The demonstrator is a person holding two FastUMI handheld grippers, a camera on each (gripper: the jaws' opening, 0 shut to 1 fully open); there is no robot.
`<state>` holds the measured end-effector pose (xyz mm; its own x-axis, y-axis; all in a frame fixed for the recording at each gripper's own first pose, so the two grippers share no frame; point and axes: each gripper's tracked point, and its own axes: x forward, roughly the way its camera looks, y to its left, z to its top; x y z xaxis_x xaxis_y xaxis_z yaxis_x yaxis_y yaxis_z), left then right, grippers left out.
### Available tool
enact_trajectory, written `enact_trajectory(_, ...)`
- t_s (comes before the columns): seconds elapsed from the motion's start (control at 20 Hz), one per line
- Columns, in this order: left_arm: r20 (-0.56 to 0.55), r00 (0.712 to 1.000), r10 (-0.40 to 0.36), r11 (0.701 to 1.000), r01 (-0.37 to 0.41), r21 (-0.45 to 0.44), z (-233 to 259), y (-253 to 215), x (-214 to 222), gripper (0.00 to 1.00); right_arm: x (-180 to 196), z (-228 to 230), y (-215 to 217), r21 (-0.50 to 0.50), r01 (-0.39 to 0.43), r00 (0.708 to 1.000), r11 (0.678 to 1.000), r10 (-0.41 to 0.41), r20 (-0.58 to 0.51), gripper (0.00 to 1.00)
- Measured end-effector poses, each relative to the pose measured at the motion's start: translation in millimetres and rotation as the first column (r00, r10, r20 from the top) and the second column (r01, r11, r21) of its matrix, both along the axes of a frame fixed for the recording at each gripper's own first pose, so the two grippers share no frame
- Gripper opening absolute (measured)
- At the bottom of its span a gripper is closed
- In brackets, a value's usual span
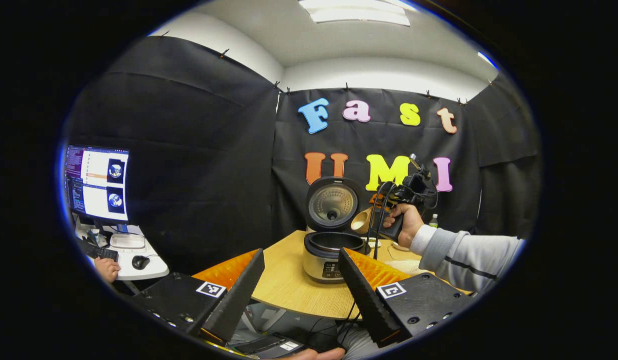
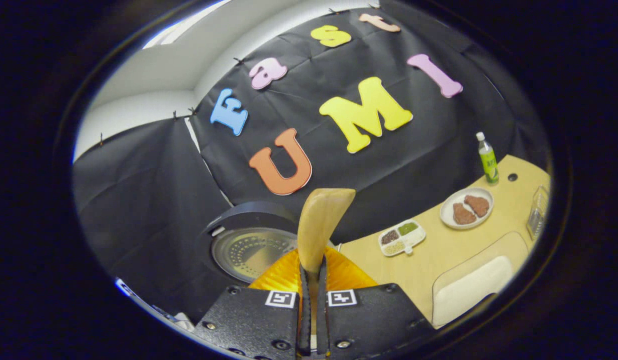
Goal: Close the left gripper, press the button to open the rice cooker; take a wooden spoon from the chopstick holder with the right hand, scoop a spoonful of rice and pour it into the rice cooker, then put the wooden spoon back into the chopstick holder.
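Observation:
The rice cooker (image 1: 325, 261) stands on the wooden table (image 1: 283, 287) with its lid (image 1: 332, 202) swung up and the dark pot showing. My left gripper (image 1: 301, 254) is open, short of the cooker and near the table's front edge, with nothing between its fingers. Across the table a hand holds my right gripper (image 1: 391, 196), and the wooden spoon (image 1: 362, 222) hangs just above the cooker's right rim. In the right gripper view, the right gripper (image 2: 314, 270) is shut on the spoon's (image 2: 321, 220) handle, above the open lid (image 2: 248, 250). Whether the spoon holds rice is hidden.
A divided tray of grains (image 2: 402, 236), a plate with brown pieces (image 2: 466, 207), a green bottle (image 2: 487, 159), a wire holder (image 2: 538, 210) and a white tub (image 2: 469, 287) sit on the table to the right. A desk with a monitor (image 1: 97, 182) stands at the left.

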<state>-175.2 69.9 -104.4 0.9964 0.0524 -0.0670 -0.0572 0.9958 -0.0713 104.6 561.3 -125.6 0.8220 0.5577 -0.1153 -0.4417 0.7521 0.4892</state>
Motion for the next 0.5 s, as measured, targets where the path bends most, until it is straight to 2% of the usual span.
enact_trajectory(0.15,-0.009,1.0,0.003,1.0,-0.003,0.002,-2.6,0.2,0.5,0.94,0.3,-5.0,2.9,-0.091,0.02,0.997,0.996,-0.014,0.072,0.1)
enact_trajectory(0.35,-0.016,1.0,-0.003,1.0,0.003,0.018,-4.6,-1.6,0.6,0.94,-2.9,4.2,-5.8,-0.148,0.099,0.979,0.984,-0.07,0.193,0.1)
enact_trajectory(0.5,-0.018,1.0,-0.003,1.0,0.003,0.021,-4.4,-2.4,0.6,0.94,-8.3,5.4,-4.0,-0.185,0.103,0.968,0.977,-0.055,0.245,0.1)
